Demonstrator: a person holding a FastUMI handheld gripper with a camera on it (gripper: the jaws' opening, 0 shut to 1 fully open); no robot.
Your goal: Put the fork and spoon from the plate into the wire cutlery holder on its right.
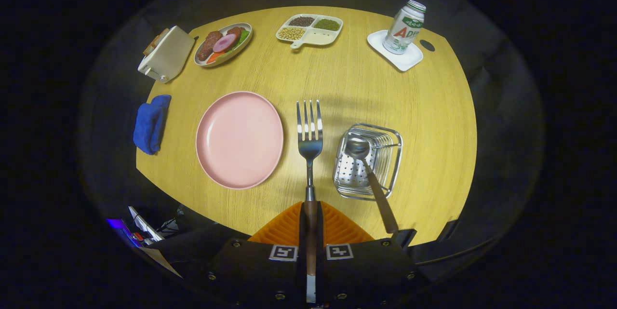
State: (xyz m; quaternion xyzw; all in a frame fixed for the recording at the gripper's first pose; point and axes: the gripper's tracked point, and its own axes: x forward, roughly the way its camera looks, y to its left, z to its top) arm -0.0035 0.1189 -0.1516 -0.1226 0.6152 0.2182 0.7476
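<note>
My gripper [309, 224] is shut on the wooden handle of the fork [309, 130], which points straight ahead, its tines raised above the table between the plate and the holder. The pink plate [239, 139] lies bare to the left of the fork. Right of the fork stands the wire cutlery holder [368, 160]. The spoon [367, 167] leans inside it, bowl down at the far side, its wooden handle sticking out toward me over the near rim.
A blue cloth [151, 124] lies left of the plate near the table [347, 77] edge. Along the far side are a white toaster [166, 54], a plate of food [223, 43], a divided dish of beans [310, 29] and a bottle [404, 27] on a white coaster.
</note>
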